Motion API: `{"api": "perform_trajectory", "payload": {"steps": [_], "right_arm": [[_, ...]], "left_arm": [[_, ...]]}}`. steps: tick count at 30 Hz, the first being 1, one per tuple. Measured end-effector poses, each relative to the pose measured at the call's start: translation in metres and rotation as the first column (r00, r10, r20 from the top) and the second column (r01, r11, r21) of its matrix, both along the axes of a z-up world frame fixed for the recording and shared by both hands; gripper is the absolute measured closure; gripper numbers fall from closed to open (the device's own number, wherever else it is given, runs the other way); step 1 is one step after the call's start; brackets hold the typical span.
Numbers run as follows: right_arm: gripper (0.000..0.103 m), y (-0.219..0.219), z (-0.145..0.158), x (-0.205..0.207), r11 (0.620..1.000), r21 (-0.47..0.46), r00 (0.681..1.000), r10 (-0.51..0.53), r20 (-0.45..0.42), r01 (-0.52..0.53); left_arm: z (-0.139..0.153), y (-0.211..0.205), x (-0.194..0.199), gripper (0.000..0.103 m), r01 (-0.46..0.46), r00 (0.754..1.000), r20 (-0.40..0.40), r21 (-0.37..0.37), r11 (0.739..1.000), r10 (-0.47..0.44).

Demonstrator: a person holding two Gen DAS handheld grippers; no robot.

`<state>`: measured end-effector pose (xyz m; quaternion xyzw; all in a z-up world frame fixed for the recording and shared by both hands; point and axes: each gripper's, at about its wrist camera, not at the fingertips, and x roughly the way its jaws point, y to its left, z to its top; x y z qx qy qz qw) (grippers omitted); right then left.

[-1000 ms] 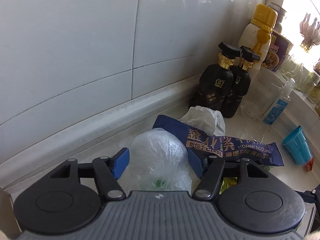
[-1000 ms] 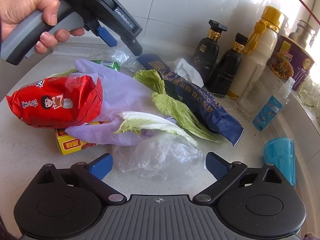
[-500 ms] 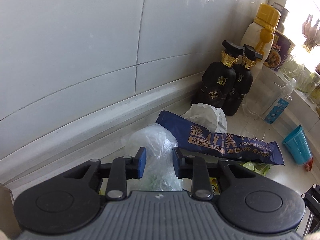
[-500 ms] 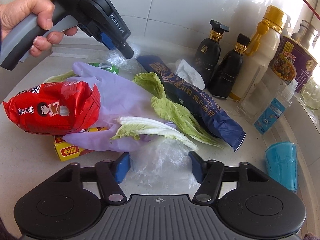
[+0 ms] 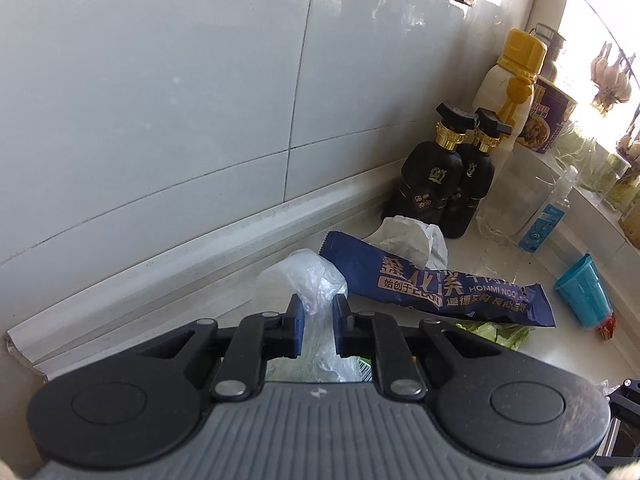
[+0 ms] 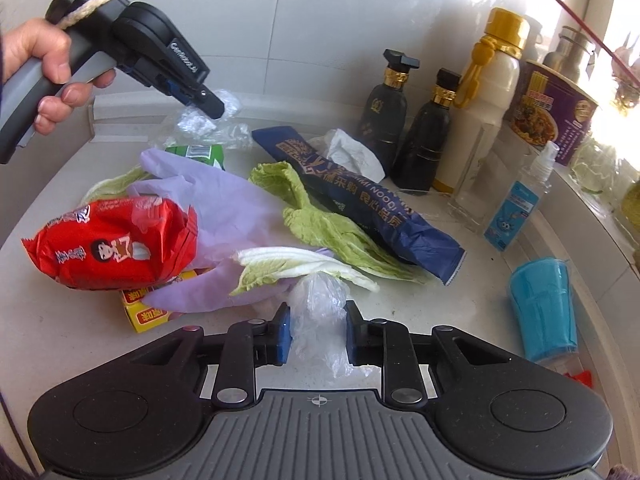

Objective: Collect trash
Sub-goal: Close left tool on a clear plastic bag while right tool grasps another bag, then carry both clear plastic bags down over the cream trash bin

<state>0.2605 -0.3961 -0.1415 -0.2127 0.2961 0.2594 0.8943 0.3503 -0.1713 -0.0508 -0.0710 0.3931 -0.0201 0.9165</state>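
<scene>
- White counter (image 6: 472, 300) carries the trash; the blue wrapper (image 6: 372, 208) lies mid-pile, our landmark.
- Lilac glove (image 6: 224, 216) sprawls left of the wrapper, a red packet (image 6: 112, 244) on its far side.
- Right gripper (image 6: 316, 330), below the wrapper: jaws just closing, now pinching a clear bag (image 6: 318, 300).
- Left gripper (image 5: 318, 320), left of the wrapper by the wall: jaws just narrowing, nipping clear film (image 5: 308, 276).
</scene>
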Motion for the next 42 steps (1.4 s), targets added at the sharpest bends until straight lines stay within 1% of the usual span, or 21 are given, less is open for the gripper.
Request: {"api": "perform_trajectory", "payload": {"steps": [6, 10, 15, 18, 23, 31, 42], "right_arm": [[0.083, -0.010, 0.011, -0.013, 0.999, 0.030, 0.999, -0.031, 0.014, 0.031], [0.085, -0.012, 0.017, -0.026, 0.999, 0.025, 0.999, -0.037, 0.032, 0.036], [0.085, -0.012, 0.032, -0.046, 0.999, 0.023, 0.997, -0.026, 0.076, 0.024], [0.085, -0.012, 0.043, -0.053, 0.999, 0.025, 0.994, -0.030, 0.109, 0.027], [0.085, -0.009, 0.054, -0.062, 0.999, 0.025, 0.990, -0.031, 0.138, 0.028], [0.085, 0.000, 0.064, -0.084, 1.000, 0.022, 0.985, -0.022, 0.170, 0.018], [0.085, 0.020, 0.079, -0.117, 0.997, 0.082, 0.987, -0.010, 0.162, -0.003]], "left_arm": [[0.011, 0.003, -0.015, 0.090, 0.005, 1.000, 0.030, -0.001, 1.000, -0.005], [0.018, 0.004, -0.026, 0.090, 0.009, 0.999, 0.041, -0.015, 1.000, -0.008], [0.029, 0.004, -0.043, 0.091, 0.017, 0.999, 0.051, -0.026, 1.000, -0.015], [0.034, 0.005, -0.054, 0.091, 0.017, 0.998, 0.053, -0.036, 0.999, -0.015], [0.042, 0.008, -0.073, 0.091, 0.031, 0.998, 0.063, -0.042, 0.999, -0.028], [0.047, 0.021, -0.102, 0.091, 0.033, 0.998, 0.060, -0.063, 0.997, -0.029], [0.047, 0.053, -0.145, 0.091, -0.013, 0.999, 0.028, -0.101, 0.995, 0.016]]}}
